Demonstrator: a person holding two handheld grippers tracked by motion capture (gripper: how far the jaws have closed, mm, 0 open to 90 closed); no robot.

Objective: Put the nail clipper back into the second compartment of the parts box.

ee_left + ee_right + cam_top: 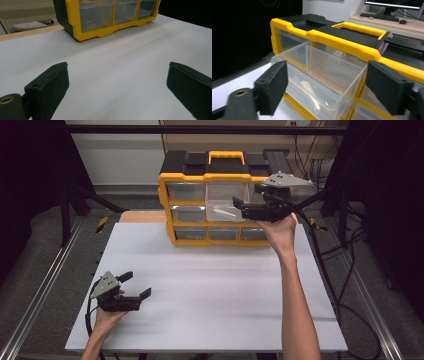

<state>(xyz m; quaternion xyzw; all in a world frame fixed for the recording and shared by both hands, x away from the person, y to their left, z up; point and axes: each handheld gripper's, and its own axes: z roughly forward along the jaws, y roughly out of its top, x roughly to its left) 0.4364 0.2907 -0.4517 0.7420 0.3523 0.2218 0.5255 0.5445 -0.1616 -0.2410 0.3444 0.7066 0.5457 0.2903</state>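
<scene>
yellow organizer at the table's far edge. its top middle drawer stands pulled out, a pale stick lying inside. right gripper just beside that drawer, jaws released, nothing between them. left gripper well apart from the organizer, jaws spread, empty.

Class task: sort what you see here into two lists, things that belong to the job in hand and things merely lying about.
Job in hand: right gripper, jaws open; pulled-out clear drawer; pale stick inside it; yellow organizer.

Lying about: left gripper, idle on the white table; keyboard; monitor.
</scene>
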